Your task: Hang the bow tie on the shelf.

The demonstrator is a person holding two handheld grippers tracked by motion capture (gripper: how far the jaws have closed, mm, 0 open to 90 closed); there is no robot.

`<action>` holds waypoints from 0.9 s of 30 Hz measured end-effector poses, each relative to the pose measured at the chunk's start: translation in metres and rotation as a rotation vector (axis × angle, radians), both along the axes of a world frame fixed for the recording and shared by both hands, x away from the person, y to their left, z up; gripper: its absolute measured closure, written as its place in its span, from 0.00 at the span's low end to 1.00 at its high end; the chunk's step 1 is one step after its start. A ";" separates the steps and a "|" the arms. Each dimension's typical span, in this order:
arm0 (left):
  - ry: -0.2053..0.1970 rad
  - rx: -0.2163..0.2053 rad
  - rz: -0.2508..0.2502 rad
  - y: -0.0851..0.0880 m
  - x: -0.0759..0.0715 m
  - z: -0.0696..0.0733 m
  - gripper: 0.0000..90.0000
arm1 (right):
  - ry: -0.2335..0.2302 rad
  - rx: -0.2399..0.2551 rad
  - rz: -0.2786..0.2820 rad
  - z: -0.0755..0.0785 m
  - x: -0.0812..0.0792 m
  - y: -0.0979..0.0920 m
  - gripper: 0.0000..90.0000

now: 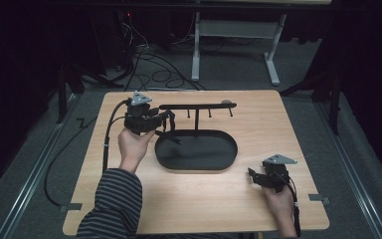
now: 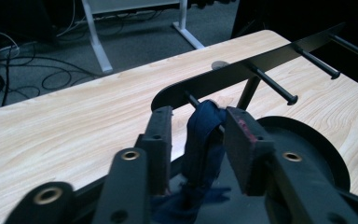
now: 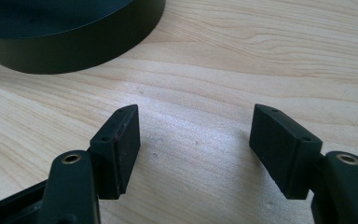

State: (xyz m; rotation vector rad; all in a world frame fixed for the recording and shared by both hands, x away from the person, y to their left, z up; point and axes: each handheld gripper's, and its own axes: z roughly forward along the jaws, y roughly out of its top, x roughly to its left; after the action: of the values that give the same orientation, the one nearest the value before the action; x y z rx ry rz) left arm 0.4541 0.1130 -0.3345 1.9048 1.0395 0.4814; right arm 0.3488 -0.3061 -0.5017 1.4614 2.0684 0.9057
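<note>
A black stand has an oval tray (image 1: 196,149) and a horizontal bar (image 1: 199,106) with several pegs. In the left gripper view, a dark blue cloth loop (image 2: 205,140) hangs from the bar's leftmost peg (image 2: 191,99). My left gripper (image 2: 198,119) is at the bar's left end (image 1: 168,119), its jaws either side of the loop. There is a gap at the left pad; the right pad sits close to the cloth. My right gripper (image 1: 252,174) rests low over the table at the front right. It stands open (image 3: 196,126) with bare wood between its fingers.
The wooden table (image 1: 298,129) has the tray's black wall (image 3: 74,51) near my right gripper. A small grey disc (image 1: 226,102) lies by the bar's right end. White desk legs (image 1: 195,55) and floor cables (image 1: 154,69) are beyond the far edge.
</note>
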 end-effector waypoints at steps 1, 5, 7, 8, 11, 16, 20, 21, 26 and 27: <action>-0.002 0.005 0.003 0.000 0.000 0.000 0.67 | 0.000 0.000 0.000 0.000 0.000 0.000 0.39; -0.016 -0.005 0.006 0.003 -0.004 0.003 0.65 | 0.000 0.000 0.000 0.000 0.000 0.000 0.39; -0.025 -0.004 0.003 0.005 -0.008 0.005 0.65 | 0.000 0.000 -0.001 0.000 0.000 0.000 0.39; -0.029 -0.006 0.002 0.006 -0.009 0.006 0.65 | 0.000 0.000 0.000 0.000 0.000 0.000 0.39; -0.033 -0.011 0.006 0.012 -0.015 0.007 0.63 | 0.000 -0.001 -0.001 0.000 0.000 0.000 0.39; -0.035 -0.019 0.019 0.026 -0.025 0.007 0.62 | 0.001 -0.003 0.000 0.000 0.000 0.000 0.39; -0.043 -0.028 0.027 0.037 -0.035 0.009 0.62 | 0.000 -0.006 0.001 0.000 0.000 0.000 0.39; -0.043 -0.028 0.027 0.039 -0.037 0.009 0.61 | -0.001 -0.008 0.002 0.000 0.000 0.000 0.39; -0.047 -0.034 0.035 0.048 -0.046 0.011 0.60 | -0.001 -0.009 0.002 0.000 0.000 0.000 0.39; -0.049 -0.035 0.038 0.050 -0.048 0.011 0.60 | -0.002 -0.009 0.001 0.000 0.000 0.001 0.39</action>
State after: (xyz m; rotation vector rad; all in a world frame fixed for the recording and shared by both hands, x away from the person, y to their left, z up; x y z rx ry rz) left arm 0.4066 0.1629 -0.3234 1.8368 1.0468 0.5261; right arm 0.3488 -0.3055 -0.5018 1.4544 2.0691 0.8970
